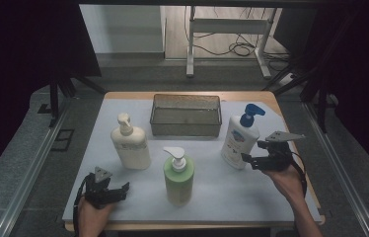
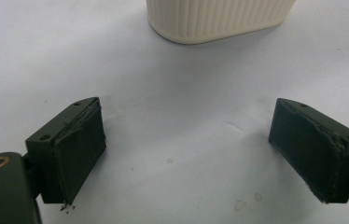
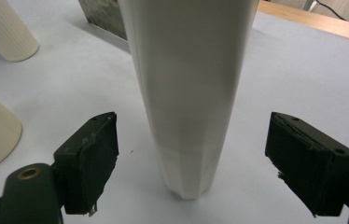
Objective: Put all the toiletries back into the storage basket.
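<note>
Bottle [image 3: 186,93] was framed by spread right fingers [image 3: 88,158], untouched; squeeze judged next. Left fingers [image 2: 77,149] were spread, empty.

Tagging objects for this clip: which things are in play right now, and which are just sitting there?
In play:
- right gripper, open beside the bottle
- white bottle with blue pump, upright, between its jaws, untouched

Just sitting:
- left gripper, open on the table
- cream pump bottle
- green pump bottle
- clear tray at the back
</note>
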The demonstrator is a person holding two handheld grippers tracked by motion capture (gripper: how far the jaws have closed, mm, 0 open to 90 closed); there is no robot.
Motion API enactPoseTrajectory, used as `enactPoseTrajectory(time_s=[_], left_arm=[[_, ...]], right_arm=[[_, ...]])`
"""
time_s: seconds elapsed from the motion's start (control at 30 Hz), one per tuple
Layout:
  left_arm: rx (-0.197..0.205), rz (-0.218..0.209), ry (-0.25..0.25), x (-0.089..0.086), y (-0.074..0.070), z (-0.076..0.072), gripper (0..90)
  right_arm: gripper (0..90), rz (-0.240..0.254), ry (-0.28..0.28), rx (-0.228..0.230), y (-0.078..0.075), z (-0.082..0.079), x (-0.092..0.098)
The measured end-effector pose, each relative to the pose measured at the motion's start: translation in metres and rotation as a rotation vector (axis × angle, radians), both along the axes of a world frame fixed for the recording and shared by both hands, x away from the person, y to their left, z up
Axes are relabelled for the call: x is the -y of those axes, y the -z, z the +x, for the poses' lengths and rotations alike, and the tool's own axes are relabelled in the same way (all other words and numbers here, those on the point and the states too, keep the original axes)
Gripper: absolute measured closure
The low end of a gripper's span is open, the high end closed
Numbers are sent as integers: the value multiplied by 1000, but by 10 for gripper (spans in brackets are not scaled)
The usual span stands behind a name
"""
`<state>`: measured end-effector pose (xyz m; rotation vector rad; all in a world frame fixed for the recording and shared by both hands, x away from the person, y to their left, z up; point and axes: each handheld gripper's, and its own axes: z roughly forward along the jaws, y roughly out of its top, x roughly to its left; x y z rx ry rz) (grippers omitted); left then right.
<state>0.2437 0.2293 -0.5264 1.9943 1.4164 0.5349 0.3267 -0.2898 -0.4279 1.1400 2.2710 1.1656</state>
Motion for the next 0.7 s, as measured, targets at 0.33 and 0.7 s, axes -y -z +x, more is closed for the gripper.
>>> enactPoseTrajectory(time_s=[0.33,0.7], left_arm=[[0,0,0,0,0,0,102],[-1,0,0,0,0,0,102]], right_arm=[[156,18,3,11,-9,15,-10],[168,5,6,37,-18,29,-22]])
